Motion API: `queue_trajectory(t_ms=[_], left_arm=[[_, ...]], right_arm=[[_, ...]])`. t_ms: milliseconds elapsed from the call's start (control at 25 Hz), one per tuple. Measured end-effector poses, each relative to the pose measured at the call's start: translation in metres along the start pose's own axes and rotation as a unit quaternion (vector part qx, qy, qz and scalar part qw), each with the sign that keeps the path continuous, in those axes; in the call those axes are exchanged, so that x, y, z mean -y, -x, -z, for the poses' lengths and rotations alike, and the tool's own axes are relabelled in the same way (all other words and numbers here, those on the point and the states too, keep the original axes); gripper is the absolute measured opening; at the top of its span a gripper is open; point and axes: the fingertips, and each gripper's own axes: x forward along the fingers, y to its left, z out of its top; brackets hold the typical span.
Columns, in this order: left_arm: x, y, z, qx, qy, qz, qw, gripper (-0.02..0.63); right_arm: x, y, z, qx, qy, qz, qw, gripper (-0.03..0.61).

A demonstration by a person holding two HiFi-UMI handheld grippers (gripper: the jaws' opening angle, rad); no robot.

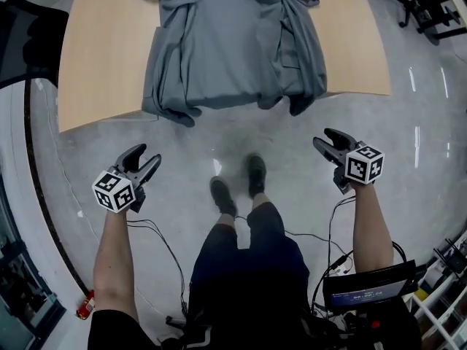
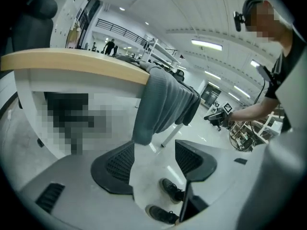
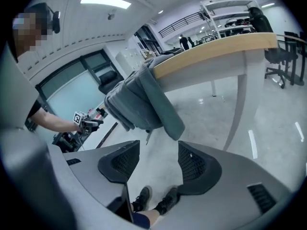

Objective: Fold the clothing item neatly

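Note:
A grey robe-like garment [image 1: 233,42] lies on the wooden table [image 1: 102,57], its lower edge draped over the near edge; a belt is tied across its top. In the left gripper view the garment [image 2: 165,102] hangs off the table edge, and in the right gripper view the garment [image 3: 141,102] hangs the same way. My left gripper [image 1: 146,160] is held low in front of the table, open and empty. My right gripper [image 1: 326,143] is also open, nothing between its jaws. Both are well short of the cloth. The right gripper [image 2: 216,117] shows in the left gripper view, the left gripper [image 3: 91,123] in the right one.
The person's shoes [image 1: 237,184] stand on the grey floor between the grippers. Cables [image 1: 157,235] trail on the floor. An office chair [image 1: 423,2] stands at the far right and a dark chair [image 2: 33,20] sits by the table's left end. Shelving [image 1: 445,283] is at the lower right.

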Motion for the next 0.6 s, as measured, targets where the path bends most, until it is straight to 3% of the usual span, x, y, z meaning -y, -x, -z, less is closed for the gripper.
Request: queue_trajectory(t_ms=[200,440,600], left_arm=[[-0.012,-0.033,-0.028,0.003,-0.036,0.012,0.9993,0.243],[-0.004,-0.072,-0.048,-0.003,-0.089,0.076,0.9931,0.318],[0.011,-0.100,-0.042,-0.003,-0.090,0.140,0.9861,0.328]], right_arm=[[0.021,-0.025,-0.049,0.019,0.064,-0.012,0.998,0.241],[0.004,-0.059,-0.058,0.000,0.116,-0.122,0.986,0.264],[-0.006,-0.079,-0.052,0.000,0.125,-0.179,0.976,0.276]])
